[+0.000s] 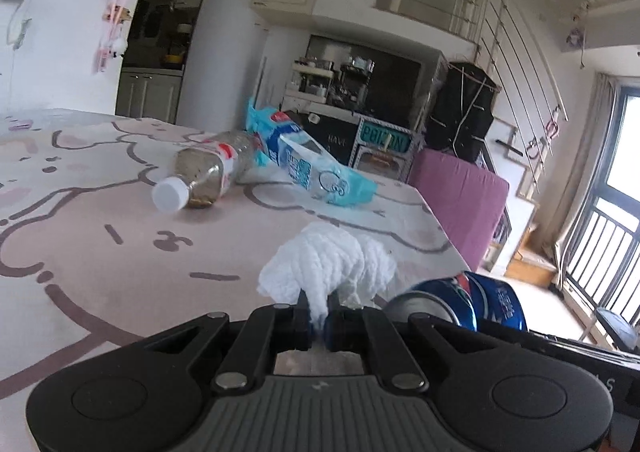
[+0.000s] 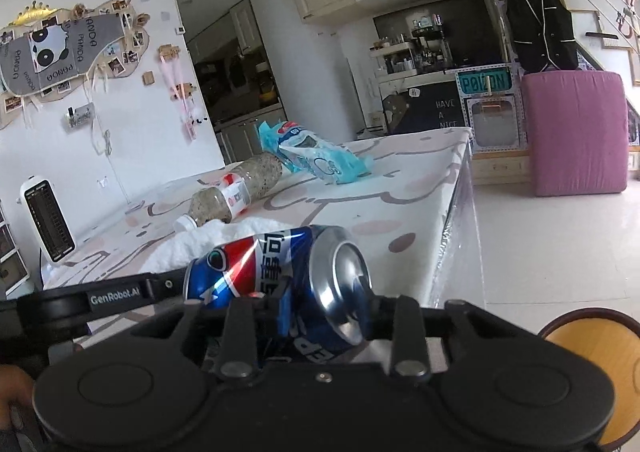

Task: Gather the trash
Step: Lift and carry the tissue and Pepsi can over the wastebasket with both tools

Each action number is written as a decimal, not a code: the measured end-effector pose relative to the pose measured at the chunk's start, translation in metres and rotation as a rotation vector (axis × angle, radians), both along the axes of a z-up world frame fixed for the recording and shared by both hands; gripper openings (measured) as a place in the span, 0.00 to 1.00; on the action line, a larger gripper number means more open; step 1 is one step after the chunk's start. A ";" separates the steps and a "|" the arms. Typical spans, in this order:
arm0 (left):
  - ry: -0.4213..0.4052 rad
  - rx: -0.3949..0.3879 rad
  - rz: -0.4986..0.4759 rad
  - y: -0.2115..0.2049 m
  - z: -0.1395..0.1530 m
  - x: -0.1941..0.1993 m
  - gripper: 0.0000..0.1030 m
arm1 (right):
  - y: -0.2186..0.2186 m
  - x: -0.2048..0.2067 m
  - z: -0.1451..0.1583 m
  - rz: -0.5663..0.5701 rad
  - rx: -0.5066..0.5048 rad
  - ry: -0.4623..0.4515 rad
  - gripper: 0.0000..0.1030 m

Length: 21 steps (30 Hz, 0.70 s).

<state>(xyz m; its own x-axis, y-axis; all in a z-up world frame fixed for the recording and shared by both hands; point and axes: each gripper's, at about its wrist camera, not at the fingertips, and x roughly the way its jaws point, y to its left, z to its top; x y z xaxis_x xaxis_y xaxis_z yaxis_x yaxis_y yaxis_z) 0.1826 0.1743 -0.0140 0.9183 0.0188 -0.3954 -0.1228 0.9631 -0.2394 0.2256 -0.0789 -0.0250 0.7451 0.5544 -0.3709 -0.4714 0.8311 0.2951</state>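
The left gripper [image 1: 319,318] is clamped on a white crumpled tissue [image 1: 328,266]; the right gripper [image 2: 326,316] pinches a dented blue can [image 2: 280,280] near the table's [image 1: 100,252] right edge. 1 bottle [image 1: 204,175] and 1 blue wrapper [image 1: 316,167] lie farther back.

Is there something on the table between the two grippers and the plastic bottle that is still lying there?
Nothing visible does. The bottle lies on bare tablecloth beyond the tissue and the can.

bottle [image 1: 208,171] and wrapper [image 1: 316,167] ahead, tabletop [image 1: 80,252] seemingly open left
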 end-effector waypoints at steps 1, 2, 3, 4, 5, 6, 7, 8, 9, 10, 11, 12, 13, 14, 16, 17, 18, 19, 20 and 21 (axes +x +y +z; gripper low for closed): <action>-0.003 0.004 -0.002 -0.001 0.002 -0.001 0.05 | -0.001 -0.001 0.001 -0.001 0.000 -0.001 0.31; -0.006 0.011 -0.006 -0.002 0.005 -0.003 0.05 | -0.002 -0.001 0.003 -0.003 -0.001 -0.003 0.30; -0.007 0.019 -0.008 -0.004 0.007 -0.004 0.05 | -0.004 -0.003 0.004 -0.005 -0.002 -0.004 0.30; -0.008 0.027 -0.010 -0.005 0.010 -0.005 0.05 | -0.005 -0.003 0.006 -0.007 -0.002 -0.003 0.30; -0.011 0.031 -0.009 -0.006 0.012 -0.007 0.05 | -0.007 -0.004 0.008 -0.012 -0.002 -0.004 0.30; -0.014 0.032 -0.008 -0.006 0.015 -0.009 0.05 | -0.008 -0.005 0.010 -0.017 -0.003 -0.006 0.30; -0.016 0.034 -0.007 -0.006 0.017 -0.011 0.05 | -0.010 -0.006 0.012 -0.020 -0.004 -0.008 0.29; -0.018 0.038 -0.008 -0.007 0.020 -0.013 0.05 | -0.012 -0.006 0.014 -0.024 -0.003 -0.011 0.29; -0.021 0.042 -0.009 -0.008 0.022 -0.014 0.05 | -0.014 -0.007 0.016 -0.029 -0.001 -0.012 0.29; -0.024 0.048 -0.010 -0.009 0.025 -0.016 0.05 | -0.016 -0.008 0.018 -0.033 0.002 -0.015 0.29; -0.029 0.052 -0.012 -0.010 0.028 -0.018 0.05 | -0.019 -0.009 0.020 -0.038 0.004 -0.018 0.29; -0.033 0.054 -0.015 -0.011 0.030 -0.018 0.05 | -0.023 -0.009 0.023 -0.044 0.007 -0.023 0.29; -0.037 0.056 -0.018 -0.013 0.033 -0.020 0.05 | -0.026 -0.010 0.026 -0.050 0.009 -0.028 0.29; -0.041 0.061 -0.021 -0.015 0.036 -0.021 0.05 | -0.030 -0.011 0.029 -0.058 0.010 -0.034 0.28; -0.049 0.075 -0.030 -0.021 0.043 -0.022 0.05 | -0.036 -0.012 0.035 -0.074 0.010 -0.045 0.28; -0.053 0.079 -0.037 -0.024 0.046 -0.022 0.05 | -0.041 -0.013 0.038 -0.084 0.010 -0.052 0.28; -0.058 0.085 -0.045 -0.027 0.049 -0.021 0.05 | -0.045 -0.014 0.041 -0.091 0.010 -0.057 0.28; -0.063 0.091 -0.054 -0.032 0.053 -0.021 0.05 | -0.049 -0.014 0.045 -0.100 0.008 -0.062 0.28; -0.067 0.097 -0.062 -0.036 0.056 -0.020 0.05 | -0.055 -0.015 0.048 -0.111 0.004 -0.068 0.28; -0.072 0.104 -0.071 -0.042 0.060 -0.018 0.05 | -0.060 -0.015 0.051 -0.121 0.001 -0.073 0.28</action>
<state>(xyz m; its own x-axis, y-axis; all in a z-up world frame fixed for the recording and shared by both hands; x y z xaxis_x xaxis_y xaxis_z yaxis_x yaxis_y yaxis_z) 0.1644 0.1325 0.0458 0.9448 -0.0097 -0.3276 -0.0396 0.9889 -0.1435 0.2109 -0.1392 0.0256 0.8316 0.4590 -0.3127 -0.3878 0.8829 0.2647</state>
